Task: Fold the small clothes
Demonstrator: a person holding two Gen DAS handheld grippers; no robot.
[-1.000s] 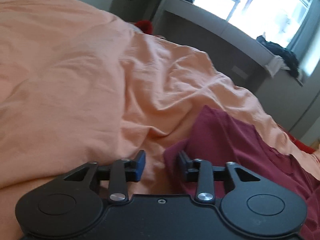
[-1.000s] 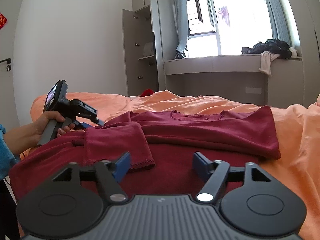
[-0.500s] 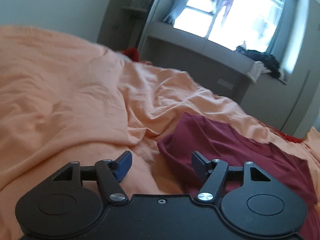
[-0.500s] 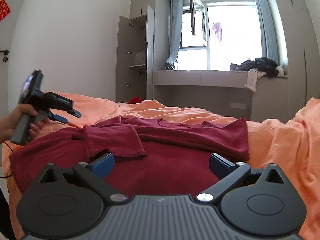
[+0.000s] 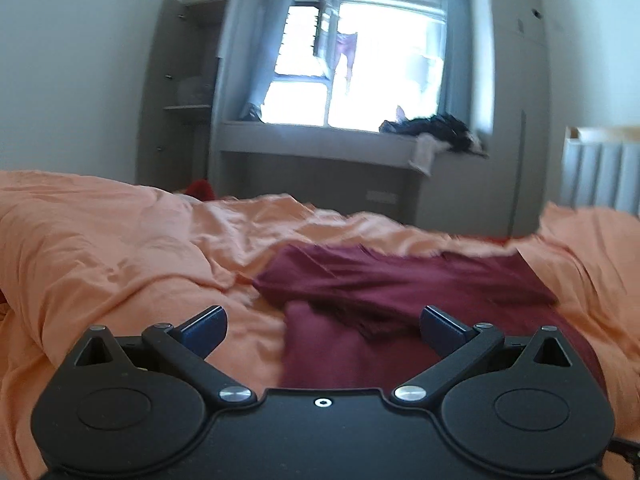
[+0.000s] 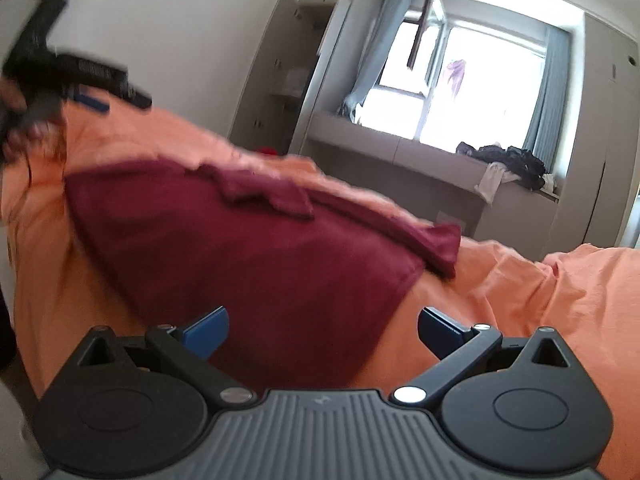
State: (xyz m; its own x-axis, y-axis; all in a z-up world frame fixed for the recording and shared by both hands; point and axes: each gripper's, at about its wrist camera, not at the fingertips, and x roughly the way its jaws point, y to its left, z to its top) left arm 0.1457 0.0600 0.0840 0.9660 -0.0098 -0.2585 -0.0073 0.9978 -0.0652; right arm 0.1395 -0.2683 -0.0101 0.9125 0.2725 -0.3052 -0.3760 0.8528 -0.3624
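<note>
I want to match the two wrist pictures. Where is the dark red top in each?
Left wrist: dark red top lies centre-right on the orange bedding, just beyond the open fingers.
Right wrist: dark red top fills centre-left, tilted.
Shared landmark: dark clothes pile on the window ledge.

Both views are smeared by motion, so the folds of the dark red top (image 5: 400,280) run together and its neckline and hems cannot be made out. In the right wrist view the left gripper (image 6: 80,80) is a dark blur at the top left edge, and the hand (image 6: 12,108) holding it is cut off there. The near end of the top is hidden behind each gripper's black body, and the heap of clothes (image 6: 508,160) on the window ledge is too blurred to sort.
</note>
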